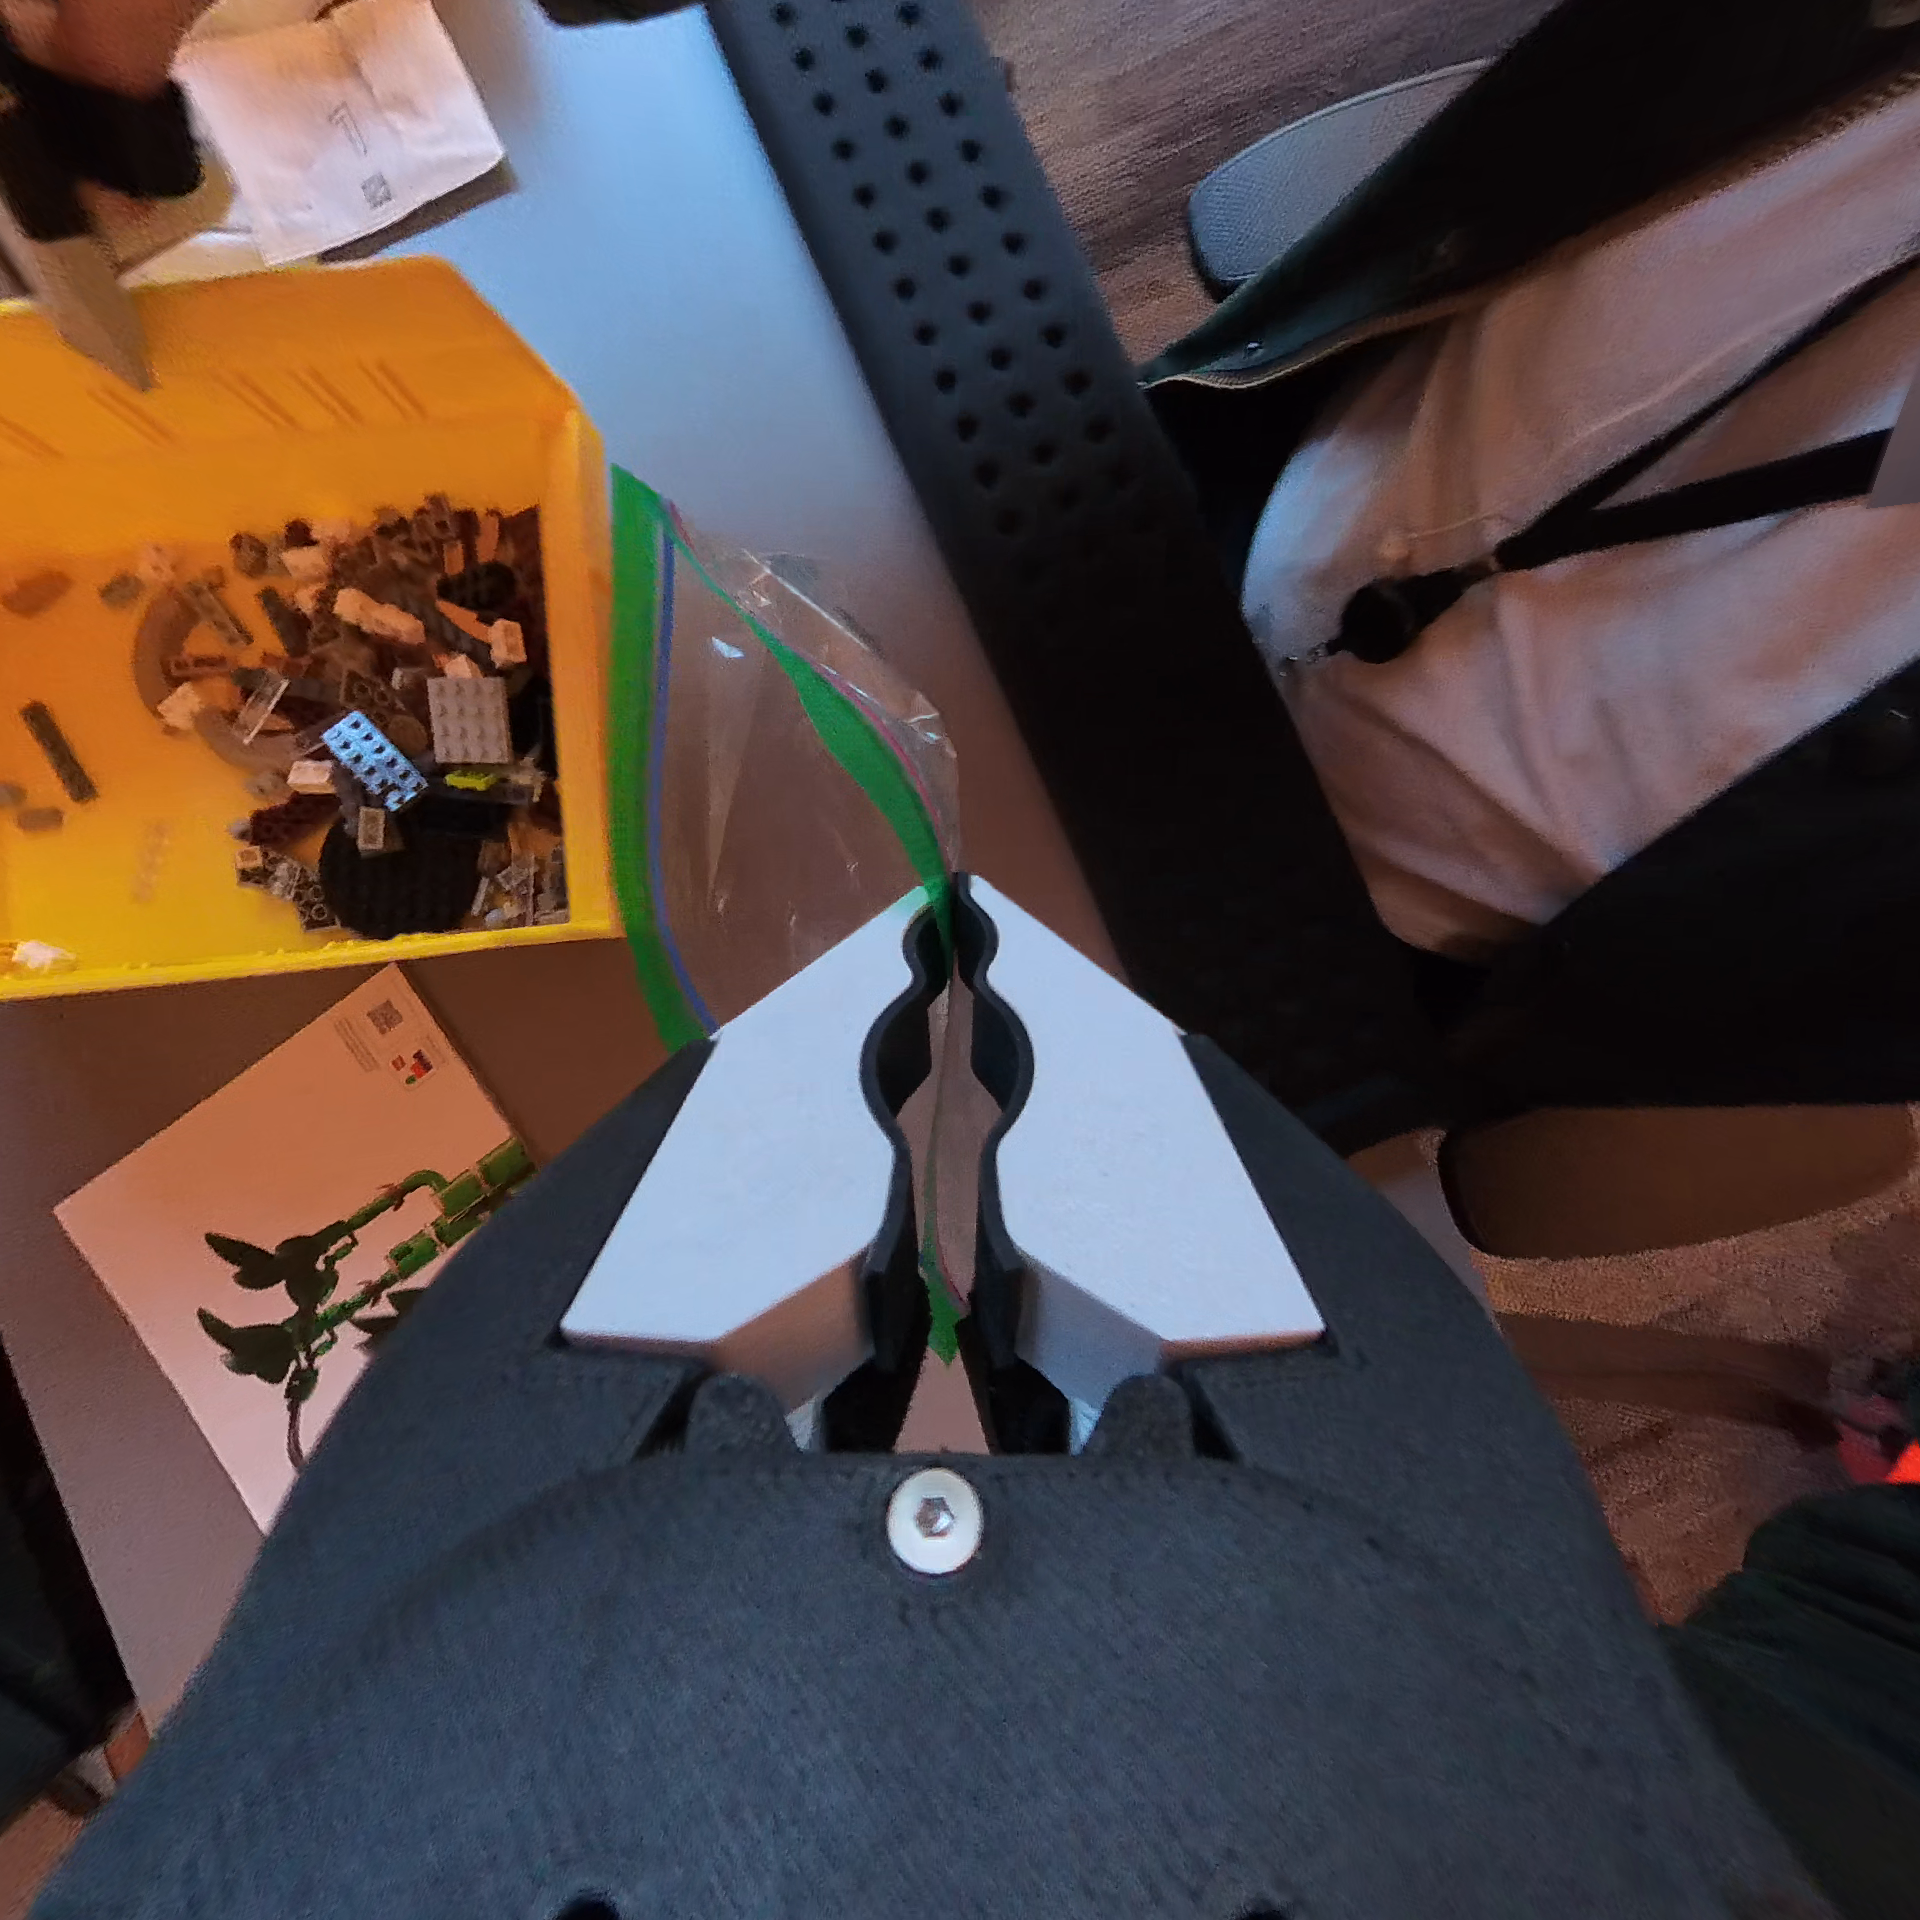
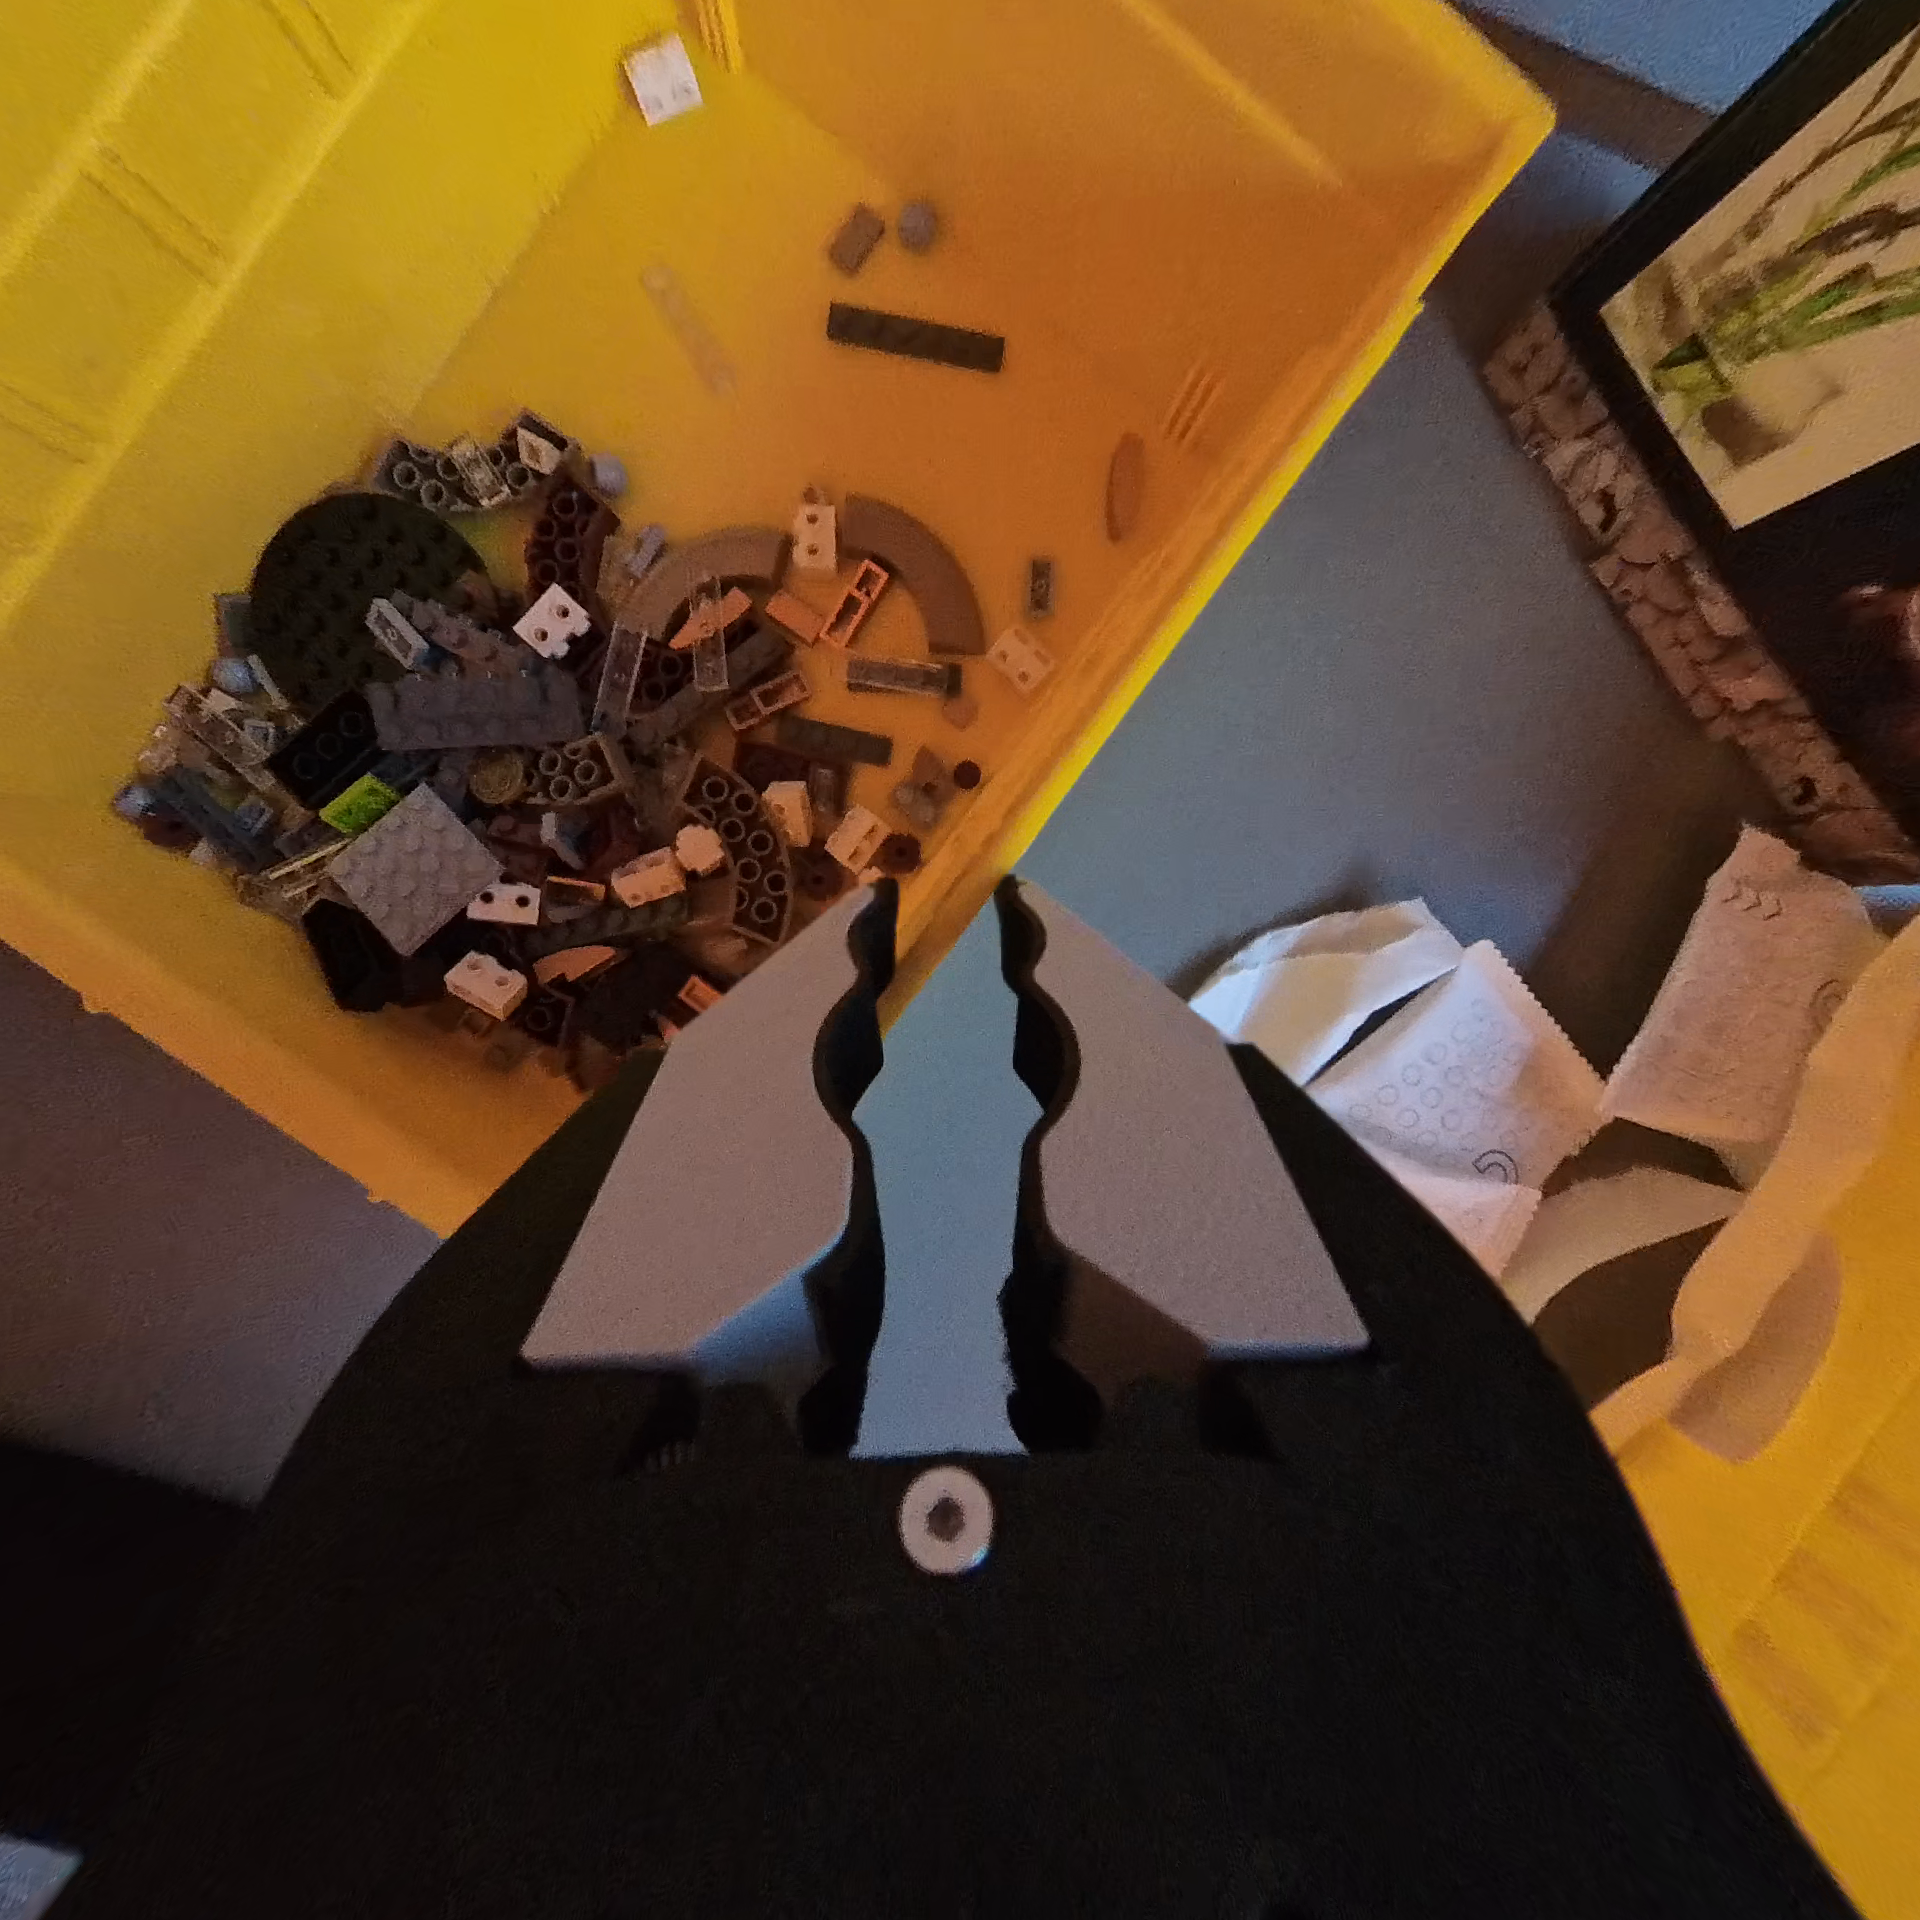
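1. The grey desk [image 1: 665, 260] carries a yellow bin [image 1: 312, 353] heaped with loose building bricks [image 1: 416, 717], mostly grey, black and white.
2. A printed booklet [image 1: 301, 1195] showing a green plant lies on the desk just beside the bin.
3. The left tool [image 1: 954, 894] is pinched tight on the green-edged mouth of a clear zip bag [image 1: 769, 769], which hangs just beside the bin's wall.
4. The right tool [image 2: 943, 888] hovers over the bin's rim, jaws slightly parted and empty; torn white paper packets [image 2: 1455, 1091] lie near it.
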